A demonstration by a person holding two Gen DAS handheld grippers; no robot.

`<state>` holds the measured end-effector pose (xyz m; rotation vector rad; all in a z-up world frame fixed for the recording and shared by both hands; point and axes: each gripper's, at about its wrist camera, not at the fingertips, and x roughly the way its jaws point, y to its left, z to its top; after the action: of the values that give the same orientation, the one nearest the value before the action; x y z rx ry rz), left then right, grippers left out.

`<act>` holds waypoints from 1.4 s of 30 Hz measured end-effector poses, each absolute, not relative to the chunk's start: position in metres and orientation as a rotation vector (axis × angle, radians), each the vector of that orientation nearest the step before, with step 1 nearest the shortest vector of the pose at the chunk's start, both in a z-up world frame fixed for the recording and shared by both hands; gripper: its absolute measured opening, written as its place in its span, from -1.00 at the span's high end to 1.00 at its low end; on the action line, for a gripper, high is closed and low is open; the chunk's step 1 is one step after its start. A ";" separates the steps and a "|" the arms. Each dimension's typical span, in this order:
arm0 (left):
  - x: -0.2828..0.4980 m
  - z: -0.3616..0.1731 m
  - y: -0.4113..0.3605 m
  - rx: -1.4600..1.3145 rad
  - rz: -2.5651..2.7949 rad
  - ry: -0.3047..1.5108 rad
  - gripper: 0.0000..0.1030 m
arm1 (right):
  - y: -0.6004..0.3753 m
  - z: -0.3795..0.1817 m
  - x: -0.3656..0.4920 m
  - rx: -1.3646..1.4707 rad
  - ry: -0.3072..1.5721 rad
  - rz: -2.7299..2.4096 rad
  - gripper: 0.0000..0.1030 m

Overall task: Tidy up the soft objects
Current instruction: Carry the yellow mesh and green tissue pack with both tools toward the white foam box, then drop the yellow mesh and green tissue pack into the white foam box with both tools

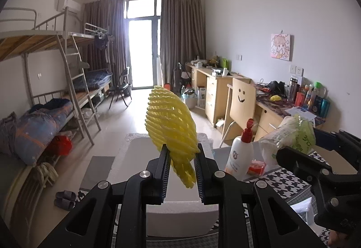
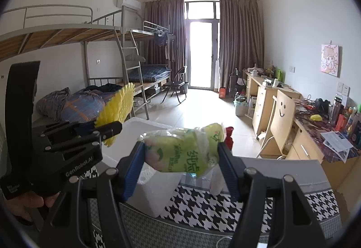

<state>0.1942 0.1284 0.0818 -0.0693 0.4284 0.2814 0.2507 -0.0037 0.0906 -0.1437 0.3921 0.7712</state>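
The left gripper is clenched on a yellow foam net, the right gripper on a green pack; both are held aloft over the white box at the table's far-left corner; the carry step, I judge; next calls for lowering each in.

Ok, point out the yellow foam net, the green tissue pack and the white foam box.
yellow foam net [image 1: 169, 121], left wrist view, middle of mesh.
green tissue pack [image 2: 182, 151], right wrist view, printed front.
white foam box [image 1: 180, 214], left wrist view, near wall.

"GenRobot.AI" stands in white letters on the black left tool; the green-printed plastic pack bears unreadable characters.
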 end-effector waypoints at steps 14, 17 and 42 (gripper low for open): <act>0.222 0.063 0.154 -0.114 0.266 0.520 0.56 | 0.022 0.081 0.275 -0.165 0.449 0.775 -0.34; 0.225 0.060 0.159 -0.118 0.260 0.538 0.44 | 0.024 0.081 0.276 -0.171 0.452 0.770 -0.34; 0.178 0.065 0.193 -0.116 0.484 0.433 -0.98 | 0.062 0.076 0.285 -0.207 0.500 0.812 -0.34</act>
<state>0.1776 0.1931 0.0652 -0.1156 0.4326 0.4836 0.2852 0.0625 0.0762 -0.2071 0.5001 0.8123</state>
